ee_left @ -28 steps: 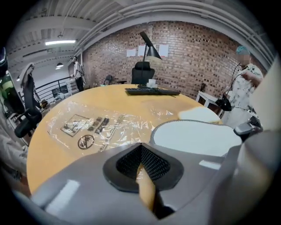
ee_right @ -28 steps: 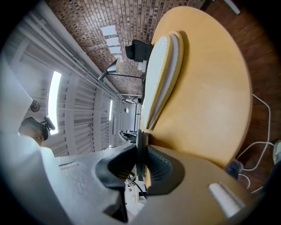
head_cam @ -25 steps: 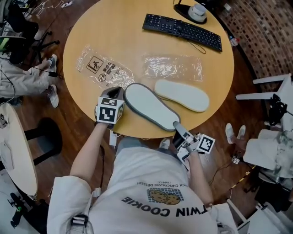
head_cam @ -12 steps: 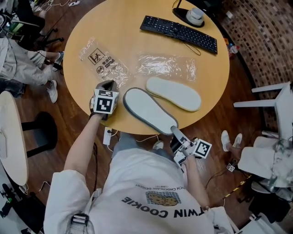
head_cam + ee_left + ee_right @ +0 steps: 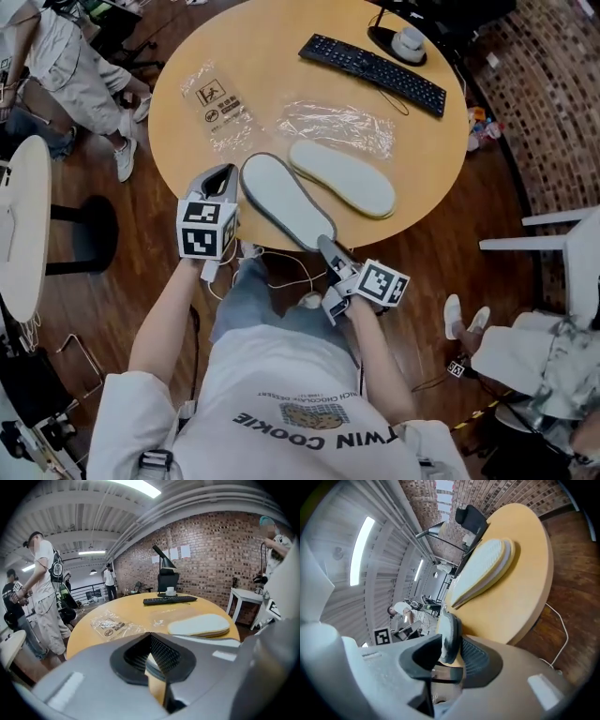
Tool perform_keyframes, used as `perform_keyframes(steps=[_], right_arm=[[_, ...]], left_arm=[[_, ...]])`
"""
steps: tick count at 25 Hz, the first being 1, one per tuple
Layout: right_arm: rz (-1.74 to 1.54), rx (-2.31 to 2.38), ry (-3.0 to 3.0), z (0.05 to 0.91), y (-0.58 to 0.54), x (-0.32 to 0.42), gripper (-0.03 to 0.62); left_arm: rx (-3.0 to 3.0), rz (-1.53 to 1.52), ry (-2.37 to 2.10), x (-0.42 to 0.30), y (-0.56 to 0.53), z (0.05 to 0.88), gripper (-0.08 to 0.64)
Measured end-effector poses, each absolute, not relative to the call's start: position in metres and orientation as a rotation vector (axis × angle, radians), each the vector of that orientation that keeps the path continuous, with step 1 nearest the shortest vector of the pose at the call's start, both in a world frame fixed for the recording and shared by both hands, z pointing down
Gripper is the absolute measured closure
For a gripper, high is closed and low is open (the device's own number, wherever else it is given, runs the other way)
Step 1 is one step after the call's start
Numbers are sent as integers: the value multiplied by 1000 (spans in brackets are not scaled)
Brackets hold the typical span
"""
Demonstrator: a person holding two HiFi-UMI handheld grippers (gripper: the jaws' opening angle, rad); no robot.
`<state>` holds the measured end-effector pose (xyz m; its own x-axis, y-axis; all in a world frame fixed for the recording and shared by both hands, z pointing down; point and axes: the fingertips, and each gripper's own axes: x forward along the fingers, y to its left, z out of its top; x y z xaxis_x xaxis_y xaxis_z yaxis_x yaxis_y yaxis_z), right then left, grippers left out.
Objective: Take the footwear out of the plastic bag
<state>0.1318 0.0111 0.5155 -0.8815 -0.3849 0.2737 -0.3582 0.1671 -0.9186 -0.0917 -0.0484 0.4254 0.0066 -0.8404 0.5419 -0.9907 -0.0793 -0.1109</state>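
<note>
grey-rimmed flat oval slipper | right hand-held gripper clamped on its heel | left hand-held gripper jaws slightly apart

On the table, near slipper lies beside far slipper — right bag just behind, left bag apart, keyboard farthest back.

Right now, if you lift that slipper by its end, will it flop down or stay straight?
Probably fairly straight: the slipper, pinched at one end by the jaws of the right gripper, shows no droop where it hangs past the table edge. Likely light, since it looks thin and foamy. Only its rim is gripped, so it may twist or slip.
</note>
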Motion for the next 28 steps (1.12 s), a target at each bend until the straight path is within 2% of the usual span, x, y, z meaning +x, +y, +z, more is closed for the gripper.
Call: perform_keyframes(steps=[4, 9, 17, 23, 28], right_arm=[[-1909, -770, 2435, 512, 22, 127, 460], [-1924, -839, 2494, 517, 28, 125, 399], [-1903, -995, 2594, 521, 40, 131, 380], [-1751, -1061, 2668, 505, 52, 160, 379], [-1423, -947, 2934, 453, 110, 160, 379]], left_arm=[[2021, 622, -1888, -55, -5, 398, 557], [2068, 586, -1896, -22, 31, 382, 557], [2057, 543, -1876, 1, 99, 378, 557], [2054, 493, -1907, 16, 156, 368, 557], [2059, 405, -1931, 43, 209, 356, 557]])
